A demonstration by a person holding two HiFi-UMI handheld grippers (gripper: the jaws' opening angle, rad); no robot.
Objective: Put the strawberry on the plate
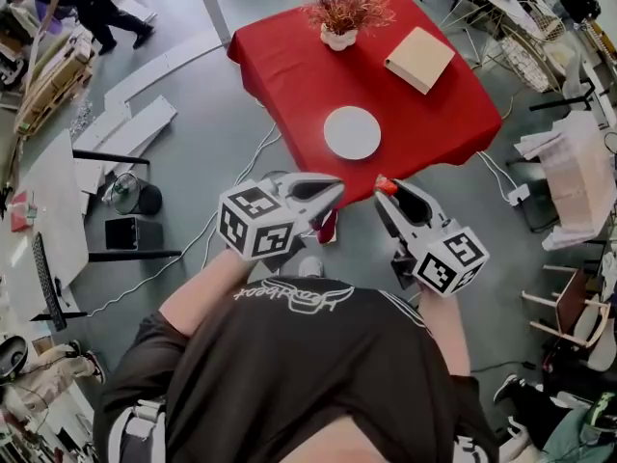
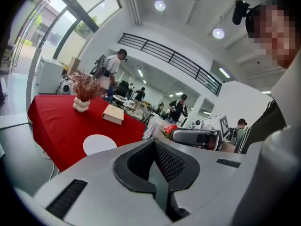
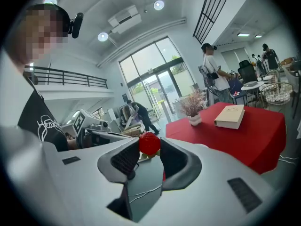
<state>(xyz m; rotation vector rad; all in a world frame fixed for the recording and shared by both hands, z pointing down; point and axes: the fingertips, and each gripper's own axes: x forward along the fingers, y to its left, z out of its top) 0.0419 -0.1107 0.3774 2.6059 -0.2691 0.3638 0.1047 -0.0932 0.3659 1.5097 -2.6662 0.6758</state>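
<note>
A red strawberry [image 3: 149, 143] sits pinched between the tips of my right gripper [image 3: 149, 147], which is shut on it. In the head view the strawberry [image 1: 386, 187] and right gripper [image 1: 388, 193] hang just off the near edge of the red table [image 1: 289, 75]. The round white plate [image 1: 352, 132] lies on the cloth a little beyond them, with nothing on it. My left gripper [image 1: 335, 192] is beside the right one, jaws shut with nothing held. From the left gripper [image 2: 154, 143] I see the plate [image 2: 99, 144] and the strawberry [image 2: 170, 129].
A potted dried plant [image 1: 339, 27] and a tan book [image 1: 419, 59] stand at the table's far side. Cables [image 1: 241, 177] and a fan [image 1: 125, 193] lie on the floor to the left. Chairs [image 1: 569, 307] and papers [image 1: 578, 172] are on the right. People stand in the background.
</note>
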